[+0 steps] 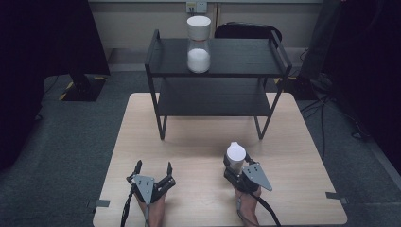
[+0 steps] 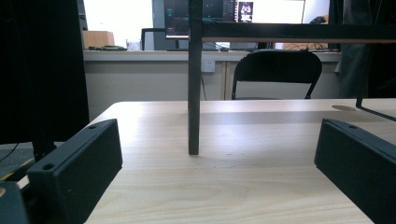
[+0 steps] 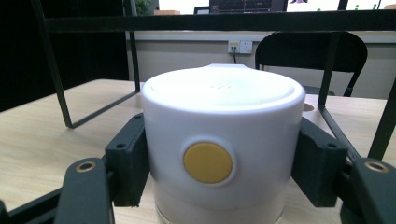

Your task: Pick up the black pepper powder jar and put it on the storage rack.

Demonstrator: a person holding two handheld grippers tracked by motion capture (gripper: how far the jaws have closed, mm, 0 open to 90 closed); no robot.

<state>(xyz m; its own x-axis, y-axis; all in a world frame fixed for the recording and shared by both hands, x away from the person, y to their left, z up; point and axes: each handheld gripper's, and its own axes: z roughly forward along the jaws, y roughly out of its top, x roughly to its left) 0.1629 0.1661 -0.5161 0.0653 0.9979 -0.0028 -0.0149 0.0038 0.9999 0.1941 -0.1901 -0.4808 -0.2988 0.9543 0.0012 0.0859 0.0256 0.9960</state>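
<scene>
**Right jaws clamp a white-lidded jar near the bench's front edge**

Closest to the person, the right hand-held gripper [image 1: 235,163] grips a jar [image 1: 235,155] with a white lid — its two black jaws press against the lid's sides, one on each flank. In the right gripper view the jar [image 3: 223,149] stands upright between the jaws, a round yellow button [image 3: 208,162] on the lid facing the camera and a strip of clear glass showing below. It sits at the front right of the bench [image 1: 198,146].

To its left, also near the front edge, the left hand-held gripper [image 1: 154,168] rests with its jaws spread wide and nothing between them — only bare wood lies in the gap.

Farther back stands a black two-tier shelf rack [image 1: 217,75], its legs on the far half of the bench. The left gripper view looks straight at one of its legs [image 2: 194,93]. On the rack's top tier stands a second white-lidded jar [image 1: 198,44], upright, holding something white in its lower part.
</scene>
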